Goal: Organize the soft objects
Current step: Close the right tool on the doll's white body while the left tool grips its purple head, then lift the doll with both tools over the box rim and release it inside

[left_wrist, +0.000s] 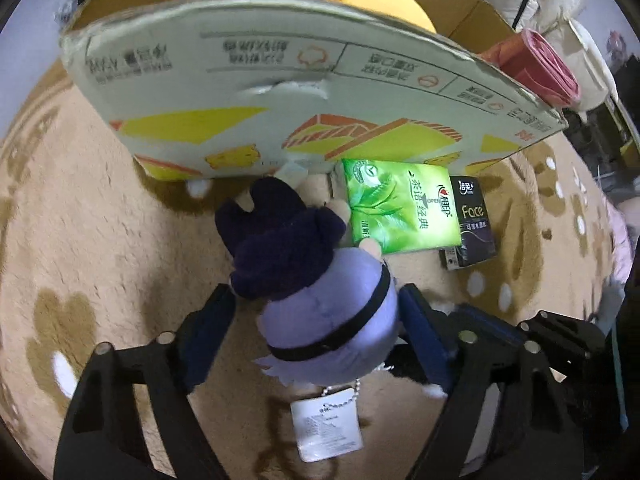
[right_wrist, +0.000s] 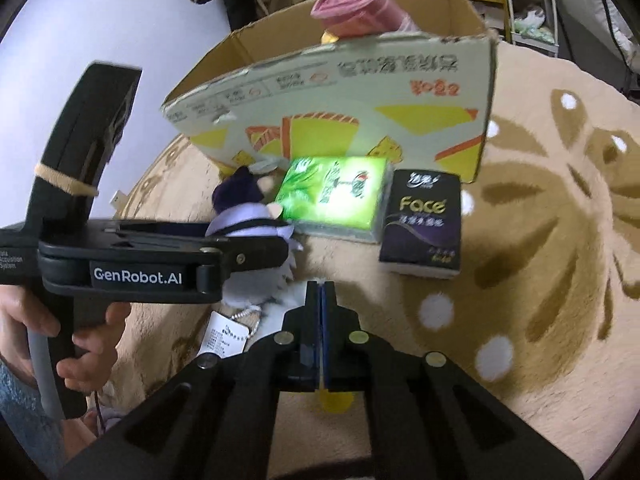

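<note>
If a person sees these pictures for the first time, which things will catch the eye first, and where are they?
First, the purple doll between the left tongs, lying on the tan rug. Behind it stands the big box with a yellow plush inside and a pink roll on its edge. In front of the box lie a bright green pack and a black pack; the right tongs are shut and empty.

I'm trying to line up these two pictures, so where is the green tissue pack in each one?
Left wrist view: the green tissue pack lies right of centre, just below the cardboard box, with the doll's hand against it.
Right wrist view: it lies near centre, in front of the box, left of the black tissue pack.
Shared landmark: the black tissue pack sits directly right of it in both.
</note>
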`<state>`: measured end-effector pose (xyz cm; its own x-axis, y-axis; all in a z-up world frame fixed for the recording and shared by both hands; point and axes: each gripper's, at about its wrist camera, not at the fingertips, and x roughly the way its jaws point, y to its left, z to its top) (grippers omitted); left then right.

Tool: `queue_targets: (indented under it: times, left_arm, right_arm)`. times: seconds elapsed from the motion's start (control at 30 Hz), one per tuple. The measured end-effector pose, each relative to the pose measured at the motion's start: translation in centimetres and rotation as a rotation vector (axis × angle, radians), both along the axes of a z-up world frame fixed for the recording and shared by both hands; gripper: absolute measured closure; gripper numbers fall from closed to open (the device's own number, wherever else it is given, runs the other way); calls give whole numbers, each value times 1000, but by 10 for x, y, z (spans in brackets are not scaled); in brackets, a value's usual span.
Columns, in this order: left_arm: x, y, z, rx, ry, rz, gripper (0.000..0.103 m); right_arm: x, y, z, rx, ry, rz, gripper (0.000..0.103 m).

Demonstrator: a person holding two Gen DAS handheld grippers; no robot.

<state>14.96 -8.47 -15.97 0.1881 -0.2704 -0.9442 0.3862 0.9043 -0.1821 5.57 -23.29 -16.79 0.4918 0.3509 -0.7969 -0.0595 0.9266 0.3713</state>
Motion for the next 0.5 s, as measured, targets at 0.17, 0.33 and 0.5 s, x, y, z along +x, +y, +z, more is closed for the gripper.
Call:
queue_targets:
  times: [0.17,0.33,0.5]
  left_arm:
    - [1,1,-4,-37,40,15,42]
    - [-5,2,3,7,-5,26,43]
    - [-10,14,17,-7,-47,96,43]
  right_arm:
    - [-5,-12,9,-3,-21,-29,102]
    - [-7,-25,21,5,-58,-56,102]
    - [-9,-26,35,6,-103,-65,102]
